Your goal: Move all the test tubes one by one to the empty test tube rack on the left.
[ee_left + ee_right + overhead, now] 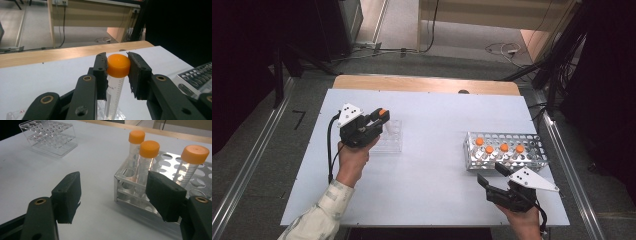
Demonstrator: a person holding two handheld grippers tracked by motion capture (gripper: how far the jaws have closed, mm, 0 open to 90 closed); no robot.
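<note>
My left gripper (379, 117) has its jaws clamped on the orange-capped tube (117, 72) above the clear rack (391, 136) at nine o'clock; gripped by the cap alone, the tube might swing and miss its hole. My right gripper (491, 173) has its jaws apart.

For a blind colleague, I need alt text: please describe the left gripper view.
Two black fingers of the left gripper clamp the orange cap of a clear graduated tube, held upright over the white table. Part of a metal rack shows at the right edge, and a wooden table edge and floor lie behind.
</note>
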